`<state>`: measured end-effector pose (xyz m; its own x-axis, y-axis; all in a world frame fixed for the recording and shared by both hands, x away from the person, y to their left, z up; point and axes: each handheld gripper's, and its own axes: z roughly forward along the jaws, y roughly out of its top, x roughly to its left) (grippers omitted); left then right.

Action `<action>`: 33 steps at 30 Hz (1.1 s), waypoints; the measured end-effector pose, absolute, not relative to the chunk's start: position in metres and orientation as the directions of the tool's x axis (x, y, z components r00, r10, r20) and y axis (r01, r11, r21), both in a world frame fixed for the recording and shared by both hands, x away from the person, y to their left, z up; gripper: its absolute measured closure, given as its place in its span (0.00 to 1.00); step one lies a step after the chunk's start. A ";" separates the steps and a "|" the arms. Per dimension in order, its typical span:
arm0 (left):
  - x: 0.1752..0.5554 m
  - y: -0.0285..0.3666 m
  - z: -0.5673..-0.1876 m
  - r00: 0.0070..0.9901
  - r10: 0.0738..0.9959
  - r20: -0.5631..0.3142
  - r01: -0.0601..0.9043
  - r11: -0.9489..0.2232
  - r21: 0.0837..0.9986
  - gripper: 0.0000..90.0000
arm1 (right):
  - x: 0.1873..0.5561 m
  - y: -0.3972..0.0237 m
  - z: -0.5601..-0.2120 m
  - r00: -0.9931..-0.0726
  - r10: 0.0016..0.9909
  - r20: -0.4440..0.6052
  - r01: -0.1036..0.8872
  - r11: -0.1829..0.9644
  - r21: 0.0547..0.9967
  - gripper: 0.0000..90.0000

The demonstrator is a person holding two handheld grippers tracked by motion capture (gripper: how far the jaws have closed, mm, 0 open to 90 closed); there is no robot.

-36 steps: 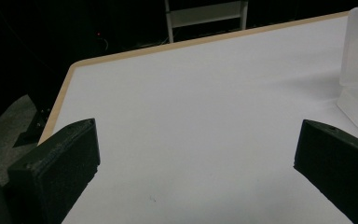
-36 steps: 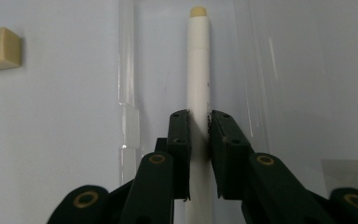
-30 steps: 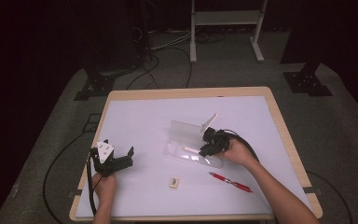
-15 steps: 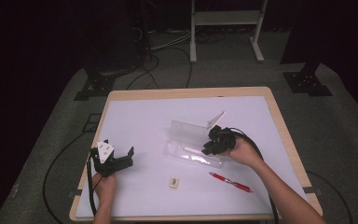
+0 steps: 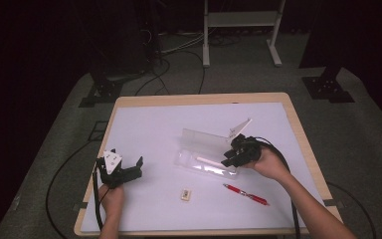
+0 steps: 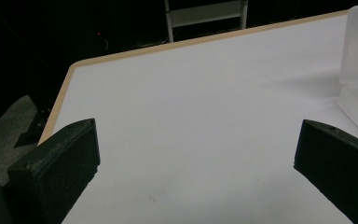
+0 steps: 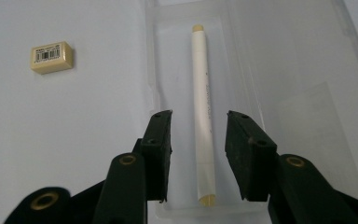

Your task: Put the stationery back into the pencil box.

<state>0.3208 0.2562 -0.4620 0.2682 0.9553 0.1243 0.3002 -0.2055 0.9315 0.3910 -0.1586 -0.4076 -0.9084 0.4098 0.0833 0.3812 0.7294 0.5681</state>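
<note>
An eraser (image 5: 185,194) and red pen (image 5: 245,194) lie on the table (image 5: 144,119).

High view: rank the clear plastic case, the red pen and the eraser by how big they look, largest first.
1. Clear plastic case, lid open, by far the largest.
2. Red pen, long and thin.
3. Eraser, smallest.
All lie on the table at a similar distance from the camera, so the order looks reliable.

White pencil in open clear case.
White pencil (image 7: 203,107) lies flat lengthwise in clear plastic case (image 7: 279,93); lid hinged open, case resting mid-table (image 5: 154,119), right of centre.
</note>
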 end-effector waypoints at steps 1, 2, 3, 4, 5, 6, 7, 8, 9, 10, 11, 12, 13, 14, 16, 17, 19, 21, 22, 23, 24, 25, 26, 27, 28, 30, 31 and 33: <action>0.321 0.256 -0.462 0.269 0.955 0.125 0.301 -0.207 0.931 0.00 | 0.390 -0.160 -0.407 -0.908 0.411 0.082 0.381 0.728 0.570 0.64; 0.321 0.256 -0.462 0.268 0.955 0.126 0.300 -0.207 0.931 0.00 | 0.389 -0.161 -0.406 -0.907 0.414 0.080 0.382 0.727 0.570 0.63; 0.321 0.256 -0.462 0.268 0.955 0.126 0.300 -0.207 0.931 0.00 | 0.389 -0.161 -0.406 -0.907 0.414 0.080 0.382 0.727 0.570 0.63; 0.321 0.256 -0.462 0.269 0.955 0.126 0.300 -0.207 0.931 0.00 | 0.388 -0.163 -0.405 -0.907 0.414 0.081 0.383 0.727 0.570 0.63; 0.321 0.256 -0.462 0.269 0.955 0.126 0.300 -0.207 0.931 0.00 | 0.384 -0.166 -0.403 -0.905 0.418 0.082 0.385 0.721 0.575 0.60; 0.321 0.256 -0.462 0.269 0.955 0.125 0.301 -0.207 0.931 0.00 | 0.383 -0.167 -0.402 -0.905 0.417 0.081 0.384 0.721 0.576 0.60; 0.321 0.256 -0.462 0.269 0.955 0.125 0.301 -0.207 0.931 0.00 | 0.383 -0.167 -0.402 -0.905 0.417 0.081 0.384 0.721 0.576 0.60; 0.321 0.256 -0.462 0.268 0.955 0.126 0.301 -0.208 0.931 0.00 | 0.380 -0.170 -0.402 -0.903 0.421 0.082 0.387 0.717 0.581 0.58; 0.321 0.256 -0.462 0.268 0.955 0.126 0.301 -0.208 0.931 0.00 | 0.380 -0.170 -0.402 -0.903 0.421 0.082 0.387 0.717 0.581 0.58; 0.321 0.256 -0.462 0.268 0.955 0.126 0.300 -0.207 0.931 0.00 | 0.378 -0.171 -0.401 -0.902 0.423 0.083 0.389 0.717 0.579 0.58; 0.321 0.256 -0.462 0.269 0.955 0.126 0.301 -0.208 0.931 0.00 | 0.376 -0.173 -0.401 -0.901 0.426 0.087 0.393 0.714 0.580 0.57; 0.321 0.256 -0.462 0.268 0.955 0.128 0.301 -0.209 0.931 0.00 | 0.373 -0.176 -0.402 -0.901 0.426 0.088 0.393 0.710 0.585 0.56; 0.321 0.256 -0.462 0.269 0.955 0.127 0.301 -0.208 0.930 0.00 | 0.372 -0.177 -0.402 -0.898 0.430 0.090 0.397 0.707 0.586 0.56; 0.321 0.256 -0.462 0.268 0.955 0.127 0.301 -0.209 0.930 0.00 | 0.371 -0.179 -0.402 -0.900 0.428 0.087 0.393 0.708 0.586 0.55; 0.321 0.256 -0.462 0.268 0.955 0.128 0.301 -0.209 0.930 0.00 | 0.366 -0.183 -0.401 -0.896 0.434 0.090 0.399 0.702 0.590 0.54; 0.321 0.256 -0.462 0.268 0.955 0.128 0.301 -0.209 0.930 0.00 | 0.366 -0.183 -0.401 -0.896 0.434 0.090 0.399 0.702 0.590 0.54; 0.320 0.256 -0.462 0.269 0.954 0.129 0.302 -0.211 0.930 0.00 | 0.361 -0.187 -0.401 -0.894 0.440 0.090 0.401 0.692 0.600 0.54; 0.321 0.256 -0.462 0.268 0.955 0.130 0.300 -0.211 0.930 0.00 | 0.353 -0.192 -0.400 -0.893 0.441 0.087 0.399 0.689 0.605 0.54; 0.320 0.256 -0.462 0.268 0.955 0.129 0.302 -0.210 0.930 0.00 | 0.349 -0.194 -0.400 -0.893 0.442 0.087 0.400 0.689 0.604 0.53; 0.320 0.256 -0.462 0.268 0.955 0.129 0.302 -0.210 0.930 0.00 | 0.349 -0.194 -0.400 -0.893 0.442 0.087 0.400 0.689 0.604 0.53; 0.320 0.256 -0.462 0.268 0.955 0.128 0.304 -0.210 0.929 0.00 | 0.342 -0.197 -0.401 -0.895 0.438 0.087 0.396 0.689 0.607 0.53; 0.320 0.256 -0.462 0.268 0.955 0.128 0.304 -0.210 0.929 0.00 | 0.342 -0.197 -0.401 -0.895 0.438 0.087 0.396 0.689 0.607 0.53; 0.321 0.256 -0.462 0.267 0.956 0.124 0.303 -0.206 0.931 0.00 | 0.335 -0.199 -0.402 -0.894 0.439 0.087 0.399 0.693 0.600 0.53; 0.321 0.256 -0.462 0.267 0.956 0.124 0.303 -0.206 0.931 0.00 | 0.335 -0.199 -0.402 -0.894 0.439 0.087 0.399 0.693 0.600 0.53; 0.321 0.256 -0.462 0.266 0.956 0.123 0.301 -0.204 0.932 0.00 | 0.328 -0.201 -0.404 -0.896 0.437 0.084 0.396 0.699 0.596 0.54; 0.321 0.256 -0.462 0.266 0.956 0.123 0.302 -0.204 0.931 0.00 | 0.322 -0.203 -0.406 -0.898 0.432 0.085 0.395 0.704 0.590 0.55; 0.321 0.256 -0.462 0.267 0.956 0.123 0.303 -0.205 0.931 0.00 | 0.319 -0.203 -0.407 -0.898 0.431 0.083 0.394 0.707 0.587 0.55; 0.321 0.256 -0.462 0.267 0.956 0.124 0.304 -0.205 0.930 0.00 | 0.317 -0.203 -0.409 -0.897 0.434 0.081 0.396 0.710 0.582 0.56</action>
